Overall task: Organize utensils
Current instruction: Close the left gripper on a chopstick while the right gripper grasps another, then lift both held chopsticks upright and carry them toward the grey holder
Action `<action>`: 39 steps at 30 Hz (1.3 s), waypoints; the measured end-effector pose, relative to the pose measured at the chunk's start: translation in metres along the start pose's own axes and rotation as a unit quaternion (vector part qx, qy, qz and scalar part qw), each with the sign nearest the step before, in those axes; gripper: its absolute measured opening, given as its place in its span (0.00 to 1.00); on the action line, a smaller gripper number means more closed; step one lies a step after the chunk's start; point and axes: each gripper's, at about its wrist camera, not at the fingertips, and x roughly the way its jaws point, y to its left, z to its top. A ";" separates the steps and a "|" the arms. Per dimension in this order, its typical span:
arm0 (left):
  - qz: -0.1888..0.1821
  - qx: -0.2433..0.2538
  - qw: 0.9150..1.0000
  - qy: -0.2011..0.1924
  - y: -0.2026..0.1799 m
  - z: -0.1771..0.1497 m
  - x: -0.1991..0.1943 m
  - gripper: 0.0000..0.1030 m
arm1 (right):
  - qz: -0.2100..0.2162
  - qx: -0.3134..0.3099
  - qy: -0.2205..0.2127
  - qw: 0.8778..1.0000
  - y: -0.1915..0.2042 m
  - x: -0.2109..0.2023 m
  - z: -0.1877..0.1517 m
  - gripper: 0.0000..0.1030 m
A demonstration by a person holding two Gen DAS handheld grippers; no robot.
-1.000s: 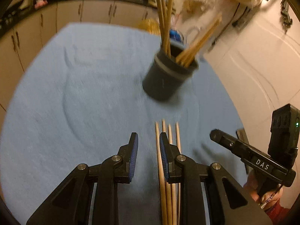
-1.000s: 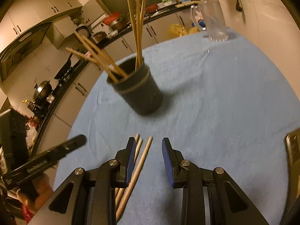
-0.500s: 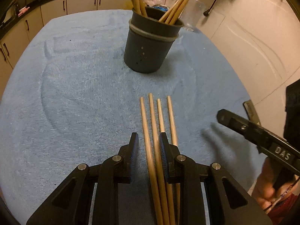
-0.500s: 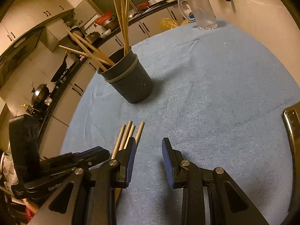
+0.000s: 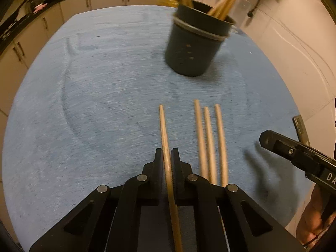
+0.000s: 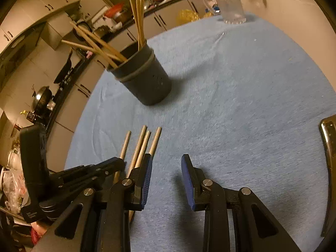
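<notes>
A dark grey utensil holder (image 5: 195, 48) with several wooden chopsticks standing in it sits on the blue cloth (image 5: 94, 105). My left gripper (image 5: 167, 154) is shut on one wooden chopstick (image 5: 163, 126), which runs between the pads and points toward the holder. Three more chopsticks (image 5: 210, 138) lie side by side just to its right. In the right wrist view the holder (image 6: 145, 82) stands ahead, and the loose chopsticks (image 6: 145, 145) lie at the left finger. My right gripper (image 6: 166, 161) is open over bare cloth with nothing between its fingers.
A clear glass mug (image 6: 229, 6) stands at the far edge of the table. A shiny metal piece (image 6: 329, 147) lies at the right edge. Kitchen cabinets and a cluttered counter run behind the table. A hand holds the right gripper (image 5: 294, 153) at the right.
The left jaws have shut on the leftmost chopstick, and it now sits apart from the other three, shifted left. The right gripper has stayed open in about the same place.
</notes>
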 end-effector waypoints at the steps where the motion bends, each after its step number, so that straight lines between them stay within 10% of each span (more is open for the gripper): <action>1: -0.002 -0.005 1.000 0.000 0.003 -0.001 0.000 0.07 | -0.004 -0.001 0.009 1.000 0.003 0.004 0.001 0.30; 15: -0.028 -0.050 0.998 -0.007 0.045 -0.009 -0.009 0.07 | -0.065 -0.013 0.075 0.995 0.037 0.051 0.010 0.30; 23: -0.015 -0.039 0.999 -0.012 0.038 -0.008 -0.005 0.07 | -0.145 -0.094 0.074 0.982 0.063 0.064 0.010 0.12; 39: -0.052 -0.054 0.992 -0.100 0.033 -0.003 -0.056 0.06 | -0.017 -0.066 -0.051 0.996 0.058 -0.015 0.022 0.07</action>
